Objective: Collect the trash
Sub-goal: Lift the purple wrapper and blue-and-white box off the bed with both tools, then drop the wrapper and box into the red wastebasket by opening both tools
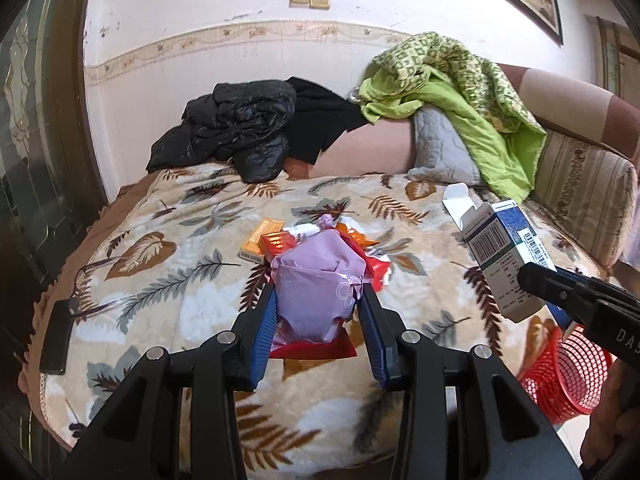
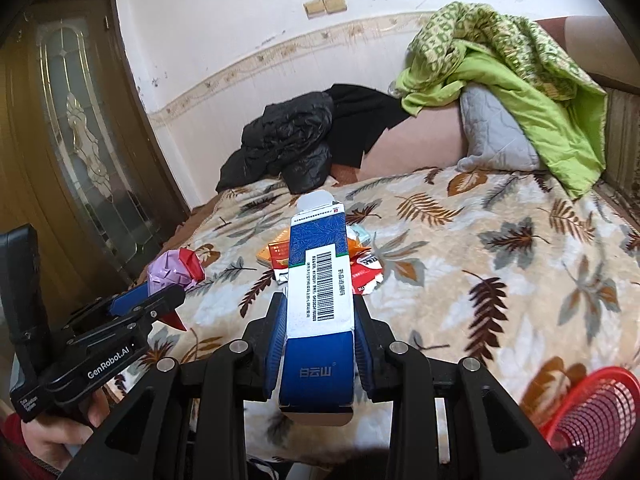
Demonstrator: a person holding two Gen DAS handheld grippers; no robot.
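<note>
My left gripper (image 1: 318,300) is shut on a crumpled purple and red wrapper (image 1: 316,280), held above the bed; it also shows in the right wrist view (image 2: 172,270). My right gripper (image 2: 320,312) is shut on an opened blue and white carton (image 2: 318,280), also seen in the left wrist view (image 1: 500,248). An orange box (image 1: 262,238), a red pack (image 1: 278,244) and torn red and white wrappers (image 2: 366,270) lie on the leaf-patterned blanket (image 1: 180,280). A red mesh bin (image 1: 564,372) stands off the bed's front right edge (image 2: 596,412).
A black jacket (image 1: 236,128), a grey pillow (image 1: 440,148) and a green quilt (image 1: 472,92) lie at the back of the bed. A black phone (image 1: 56,336) with a cable lies at the bed's left edge. A wooden glass door (image 2: 72,140) is at the left.
</note>
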